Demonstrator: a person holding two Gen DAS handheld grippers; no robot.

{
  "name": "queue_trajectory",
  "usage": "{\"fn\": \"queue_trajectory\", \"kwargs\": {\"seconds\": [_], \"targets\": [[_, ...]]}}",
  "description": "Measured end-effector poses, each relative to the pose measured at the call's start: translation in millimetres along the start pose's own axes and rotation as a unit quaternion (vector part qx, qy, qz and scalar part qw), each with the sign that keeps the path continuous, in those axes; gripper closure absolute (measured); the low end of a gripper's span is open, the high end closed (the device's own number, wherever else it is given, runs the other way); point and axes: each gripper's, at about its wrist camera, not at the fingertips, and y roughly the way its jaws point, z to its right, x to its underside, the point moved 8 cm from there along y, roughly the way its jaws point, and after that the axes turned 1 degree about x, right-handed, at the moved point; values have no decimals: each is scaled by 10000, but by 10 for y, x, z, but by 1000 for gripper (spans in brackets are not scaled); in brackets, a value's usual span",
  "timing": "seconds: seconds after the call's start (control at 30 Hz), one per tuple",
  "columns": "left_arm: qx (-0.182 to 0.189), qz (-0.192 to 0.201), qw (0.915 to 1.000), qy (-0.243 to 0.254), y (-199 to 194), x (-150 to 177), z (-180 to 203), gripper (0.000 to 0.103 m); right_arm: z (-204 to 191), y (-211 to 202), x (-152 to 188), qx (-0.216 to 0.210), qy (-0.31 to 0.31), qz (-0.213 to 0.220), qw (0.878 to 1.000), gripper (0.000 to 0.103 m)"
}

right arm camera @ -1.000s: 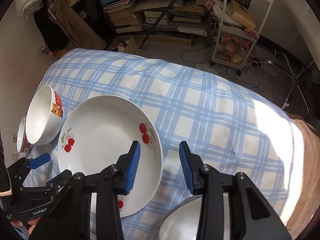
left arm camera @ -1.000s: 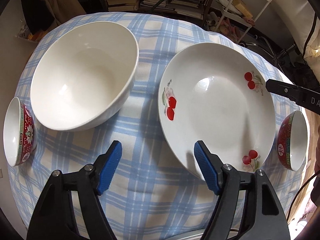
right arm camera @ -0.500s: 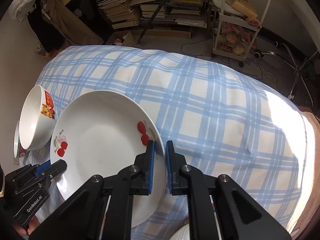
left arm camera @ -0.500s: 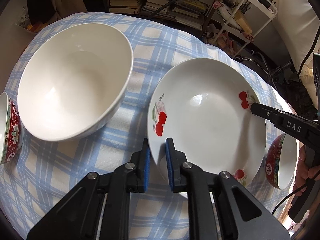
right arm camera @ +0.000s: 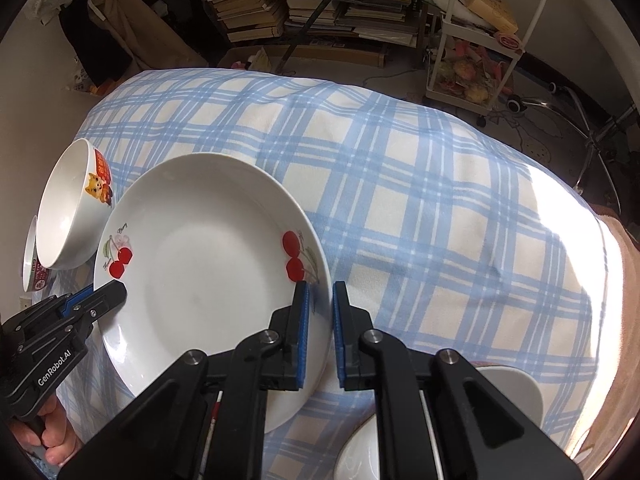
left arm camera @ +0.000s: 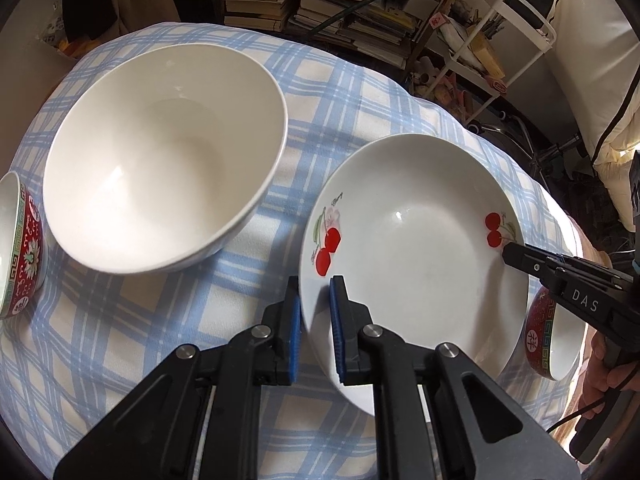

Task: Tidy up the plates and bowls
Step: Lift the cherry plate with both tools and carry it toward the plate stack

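Observation:
A white cherry-print plate (left arm camera: 416,256) sits between both grippers and looks raised a little off the blue checked tablecloth (left arm camera: 140,320). My left gripper (left arm camera: 315,316) is shut on the plate's near-left rim. My right gripper (right arm camera: 319,320) is shut on the opposite rim of the same plate (right arm camera: 208,272). A large white bowl (left arm camera: 160,160) stands to the plate's left; the right wrist view shows it (right arm camera: 68,208) with a cat picture on its side.
A small red patterned bowl (left arm camera: 20,240) sits at the table's left edge. Another red bowl (left arm camera: 556,340) sits under the plate's right rim. White dishes (right arm camera: 400,432) lie below my right gripper. Book stacks (right arm camera: 280,4) and a white cart (right arm camera: 476,40) stand on the floor beyond.
Both grippers went from open to shut on opposite rims of the cherry plate. The plate has since risen slightly and tilted, lifted a little above the cloth.

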Motion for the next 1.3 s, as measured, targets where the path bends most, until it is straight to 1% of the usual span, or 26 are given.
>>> {"fn": "queue_trajectory", "kwargs": {"seconds": [0.17,0.33,0.43,0.53,0.67,0.8,0.97,1.03,1.2,1.3], "targets": [[74,-7,9999,105,-47,67,-4,90,-18,-75,94,23,24,49,10000,91],[154,-2,9999,-69,-90,157,-51,90,-47,-145,239,-70,74,75,9999,92],[177,-31,9998,-17,-120,208,-53,90,-74,-194,317,-104,86,123,9998,93],[137,34,9999,44,-202,241,-60,90,-94,-218,385,-138,91,101,9998,93],[118,46,9999,97,-317,282,-68,90,-117,-297,450,-220,220,200,9993,93],[114,55,9998,142,-474,393,-104,90,-160,-397,543,-384,358,189,9984,93],[27,140,9999,80,-670,543,-177,90,-291,-523,727,-421,287,198,9985,93],[13,197,9997,160,-764,602,-173,90,-340,-587,816,-436,287,222,9984,94],[77,183,9996,190,-934,813,-212,90,-400,-740,1073,-559,380,276,9973,94],[52,167,9995,266,-977,961,-212,90,-436,-773,1257,-547,353,245,9976,94]]}}
